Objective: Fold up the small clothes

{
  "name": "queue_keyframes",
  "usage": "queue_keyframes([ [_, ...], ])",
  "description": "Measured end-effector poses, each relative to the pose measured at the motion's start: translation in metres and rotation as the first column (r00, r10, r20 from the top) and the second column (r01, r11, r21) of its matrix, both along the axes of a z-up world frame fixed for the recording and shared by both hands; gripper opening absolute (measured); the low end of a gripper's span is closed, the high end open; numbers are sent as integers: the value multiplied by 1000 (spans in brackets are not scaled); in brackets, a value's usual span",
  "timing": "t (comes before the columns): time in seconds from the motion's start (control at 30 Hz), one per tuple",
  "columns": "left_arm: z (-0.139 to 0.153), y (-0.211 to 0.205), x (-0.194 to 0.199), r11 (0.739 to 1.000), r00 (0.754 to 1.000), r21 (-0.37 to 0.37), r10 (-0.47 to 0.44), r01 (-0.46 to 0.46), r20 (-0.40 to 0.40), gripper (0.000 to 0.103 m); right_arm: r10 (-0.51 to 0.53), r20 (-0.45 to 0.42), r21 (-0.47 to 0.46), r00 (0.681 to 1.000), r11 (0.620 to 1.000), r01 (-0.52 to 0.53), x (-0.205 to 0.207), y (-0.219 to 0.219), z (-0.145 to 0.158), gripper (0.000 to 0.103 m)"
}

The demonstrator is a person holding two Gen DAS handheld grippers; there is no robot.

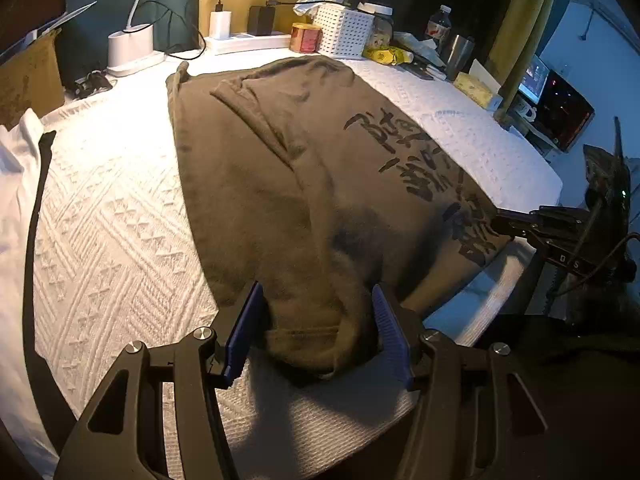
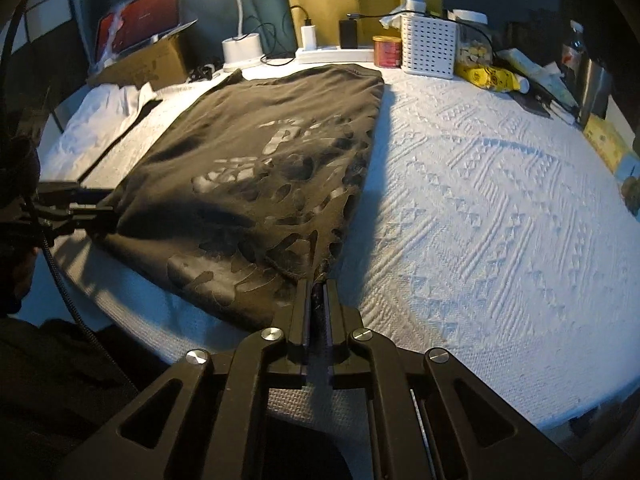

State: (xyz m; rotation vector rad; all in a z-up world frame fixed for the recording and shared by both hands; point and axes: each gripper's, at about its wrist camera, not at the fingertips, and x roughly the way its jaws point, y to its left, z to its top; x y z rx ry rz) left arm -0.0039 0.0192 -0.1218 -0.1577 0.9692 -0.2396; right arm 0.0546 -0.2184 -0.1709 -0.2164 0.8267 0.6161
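Observation:
An olive-brown T-shirt point(image 1: 280, 168) with a dark printed design lies partly folded on a white textured cloth point(image 1: 120, 220). My left gripper point(image 1: 318, 300) is open, its blue pads on either side of the shirt's near left corner, which bunches between them. My right gripper point(image 2: 319, 290) is shut on the shirt's point(image 2: 256, 168) near right corner at the table's front edge. The right gripper also shows in the left wrist view point(image 1: 506, 222), at the shirt's right edge. The left gripper shows at the left in the right wrist view point(image 2: 102, 210).
Along the back stand a white lamp base point(image 1: 130, 46), a power strip with chargers point(image 1: 248, 40), a red tin point(image 1: 306, 38), a white perforated basket point(image 1: 344, 32), a yellow packet point(image 1: 386, 55) and a metal cup point(image 1: 460, 54). A white garment point(image 1: 16, 168) and a cardboard box point(image 1: 28, 76) lie left.

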Motion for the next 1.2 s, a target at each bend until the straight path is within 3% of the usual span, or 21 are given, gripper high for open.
queue_keyframes([
  [0.07,3,-1,3,1000,1000,0,-2,2,7,56,5,-13,16,1000,1000,-5,4,-1,3,6],
  [0.13,6,-1,7,1000,1000,-9,-1,2,13,56,12,6,16,1000,1000,-12,6,-1,6,31],
  [0.2,9,-2,12,1000,1000,-14,3,-3,17,56,18,32,30,999,999,-19,8,-1,11,44],
  [0.7,12,15,69,997,997,28,78,-78,-3,56,14,-2,72,1000,997,-14,73,9,18,44],
  [1.03,14,39,123,994,993,33,99,-101,68,56,18,-22,85,1000,996,-16,115,22,21,44],
  [1.2,4,56,155,993,991,22,117,-119,57,56,8,-24,91,1000,996,-6,133,24,23,44],
])
